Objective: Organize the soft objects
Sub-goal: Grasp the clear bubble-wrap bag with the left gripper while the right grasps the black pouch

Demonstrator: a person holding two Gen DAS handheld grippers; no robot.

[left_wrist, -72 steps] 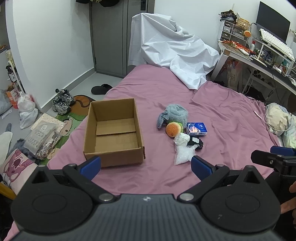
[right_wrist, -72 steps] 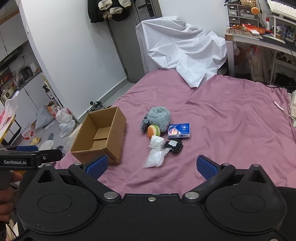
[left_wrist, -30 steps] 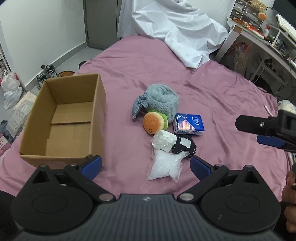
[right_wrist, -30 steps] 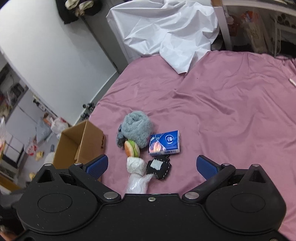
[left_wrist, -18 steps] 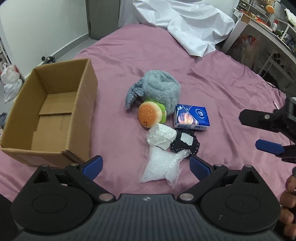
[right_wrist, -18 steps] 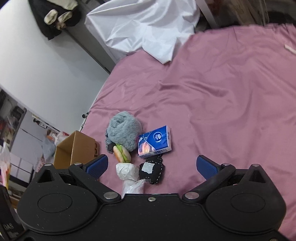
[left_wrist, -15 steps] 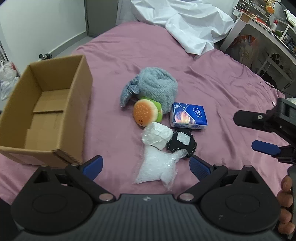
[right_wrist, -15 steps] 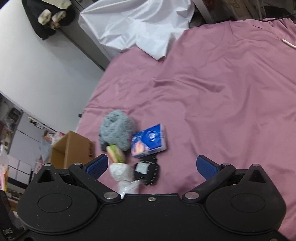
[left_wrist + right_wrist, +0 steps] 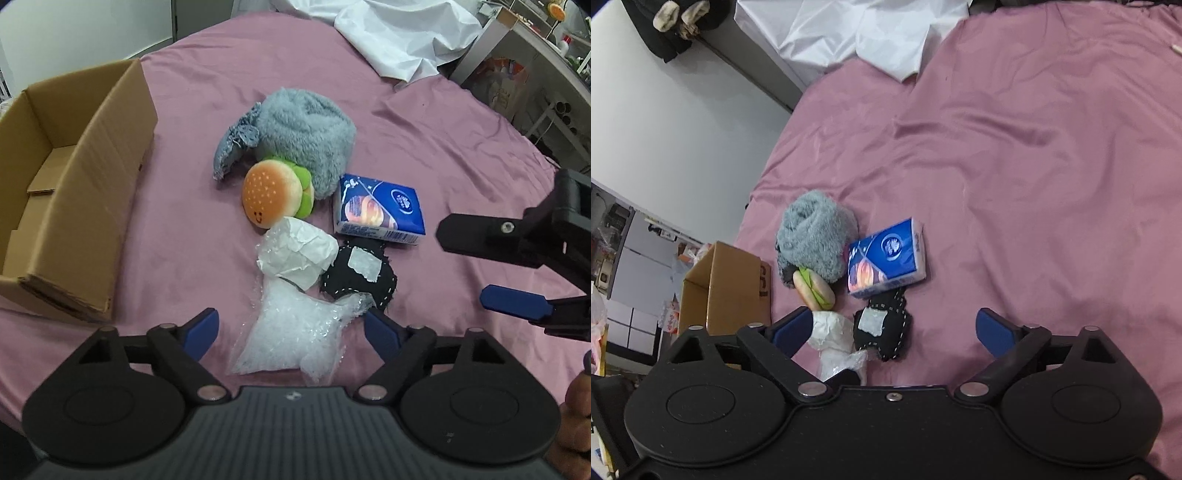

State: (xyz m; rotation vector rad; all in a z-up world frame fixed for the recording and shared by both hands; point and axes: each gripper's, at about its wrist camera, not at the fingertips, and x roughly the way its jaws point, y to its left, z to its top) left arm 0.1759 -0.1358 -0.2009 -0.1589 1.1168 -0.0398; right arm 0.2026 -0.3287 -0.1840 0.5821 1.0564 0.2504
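the left gripper [image 9: 290, 334] hangs with its jaws apart over a clear plastic bag [image 9: 295, 338], and the right gripper [image 9: 894, 332] is spread wide above the bed [image 9: 1034, 166]. the soft pile, with a grey plush [image 9: 303, 125], burger toy [image 9: 273, 197], tissue pack [image 9: 378, 208] and black pouch [image 9: 356, 277], lies just beside the open cardboard box [image 9: 110, 147].

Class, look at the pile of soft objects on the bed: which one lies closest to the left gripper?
The clear plastic bag of white filling. It lies between the open left gripper fingers, nearer than the crumpled white bundle, black pouch or burger plush.
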